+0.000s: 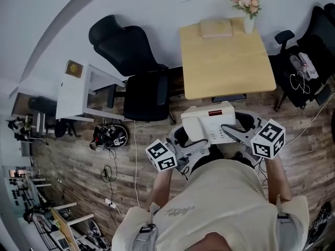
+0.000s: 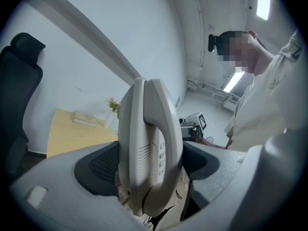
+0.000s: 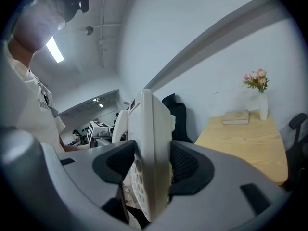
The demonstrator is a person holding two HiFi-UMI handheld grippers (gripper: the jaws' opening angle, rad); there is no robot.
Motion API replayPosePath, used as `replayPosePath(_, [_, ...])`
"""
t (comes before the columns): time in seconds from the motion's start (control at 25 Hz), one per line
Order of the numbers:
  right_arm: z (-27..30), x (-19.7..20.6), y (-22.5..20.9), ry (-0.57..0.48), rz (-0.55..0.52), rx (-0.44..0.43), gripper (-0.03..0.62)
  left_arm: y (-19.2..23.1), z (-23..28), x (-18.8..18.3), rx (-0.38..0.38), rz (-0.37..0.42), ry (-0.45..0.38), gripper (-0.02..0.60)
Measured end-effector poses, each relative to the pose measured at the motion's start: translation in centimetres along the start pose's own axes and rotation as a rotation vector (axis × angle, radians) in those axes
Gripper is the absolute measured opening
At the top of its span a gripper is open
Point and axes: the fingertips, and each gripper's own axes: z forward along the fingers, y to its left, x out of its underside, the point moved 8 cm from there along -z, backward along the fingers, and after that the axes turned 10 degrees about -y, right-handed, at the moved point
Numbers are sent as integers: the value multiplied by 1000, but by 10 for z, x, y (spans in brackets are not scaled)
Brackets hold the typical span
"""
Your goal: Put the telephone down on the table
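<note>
A white desk telephone with its handset on the cradle hangs in the air in front of me, held from both ends. My left gripper is shut on its left end, and my right gripper is shut on its right end. In the left gripper view the telephone stands edge-on, squeezed between the dark pads. The right gripper view shows the telephone clamped the same way. The light wooden table lies just beyond the telephone, apart from it.
A book and a vase of flowers sit at the table's far edge. Black office chairs stand left of the table and another chair to its right. A white side table and floor cables lie to the left.
</note>
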Motion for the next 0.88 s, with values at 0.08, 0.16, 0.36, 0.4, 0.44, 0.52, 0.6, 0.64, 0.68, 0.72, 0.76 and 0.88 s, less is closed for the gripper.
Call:
replayPosePath(0.08, [16,-5,-1,-5,-10,23,224,17,-4,-9,26,0,-5,387])
replayPosePath(0.16, [32,-10,0,-9,-21,43,224,34,-9,-16,46,-1,-11,387])
replayPosePath(0.36, [63,-18,0,-8,-27,84,224,67,-19,-35,95,-1,-5,387])
replayPosePath(0.4, [68,-19,-1,-8,-25,92,224,73,-19,-38,103,-2,-4,387])
replayPosePath(0.44, [74,-20,-3,-6,-23,99,224,79,-19,-40,108,-3,-3,387])
replayPosePath(0.52, [84,-22,-7,2,-19,105,224,91,-20,-43,111,-11,-2,387])
replayPosePath(0.6, [92,-24,-14,11,-9,104,224,100,-19,-45,109,-24,-2,387])
replayPosePath(0.64, [94,-25,-18,15,-3,104,224,104,-16,-46,107,-31,-2,387])
replayPosePath(0.68, [97,-26,-24,19,3,103,224,109,-13,-47,104,-38,-1,387])
replayPosePath(0.72, [101,-27,-30,22,8,100,224,114,-10,-48,99,-43,0,387])
replayPosePath(0.76, [105,-29,-36,25,11,94,224,119,-8,-50,91,-48,1,387])
replayPosePath(0.88, [119,-33,-55,30,21,57,224,133,-3,-55,47,-60,2,387])
